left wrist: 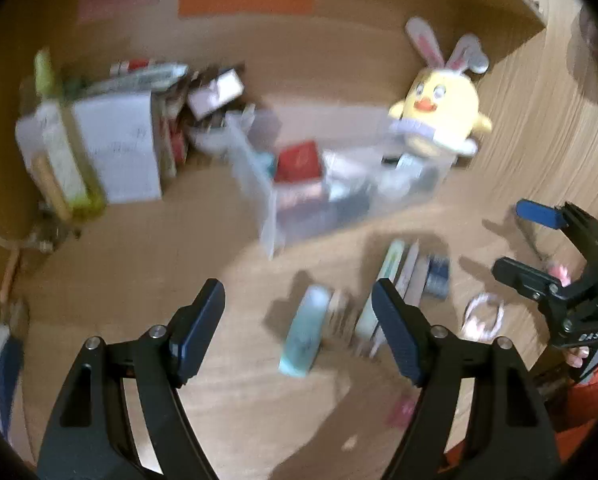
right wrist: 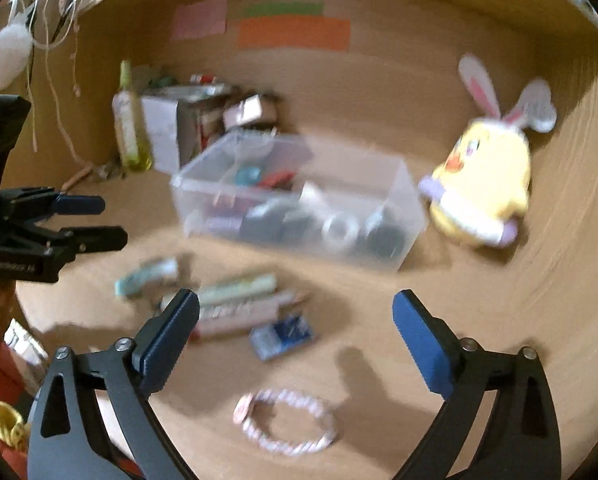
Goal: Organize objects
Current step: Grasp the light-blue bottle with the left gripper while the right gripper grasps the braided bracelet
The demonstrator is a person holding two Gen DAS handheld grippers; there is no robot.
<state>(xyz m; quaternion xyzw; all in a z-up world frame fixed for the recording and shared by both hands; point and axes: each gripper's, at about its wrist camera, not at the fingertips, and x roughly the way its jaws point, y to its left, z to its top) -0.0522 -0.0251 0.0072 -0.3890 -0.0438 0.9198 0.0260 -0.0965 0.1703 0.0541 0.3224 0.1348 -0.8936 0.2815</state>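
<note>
Clutter lies loose on the wooden bench in front of a clear plastic bin already holding small items. Both tools are empty with jaws spread wide: the left tool and the right tool grip nothing.

The nearest loose piece to the right tool is a pink-and-white beaded ring, lying flat just below and between its jaws, so a short dip forward would probably reach it. Beyond it sit a small blue packet and a row of long flat boxes, their long axes running left to right in the right wrist view.

For the left tool, a pale teal tube lies between its jaws, long axis pointing roughly away from the camera and slightly tilted. Motion blur hides any labels.

The bin stands behind all of these, with a yellow plush chick to its right.
</note>
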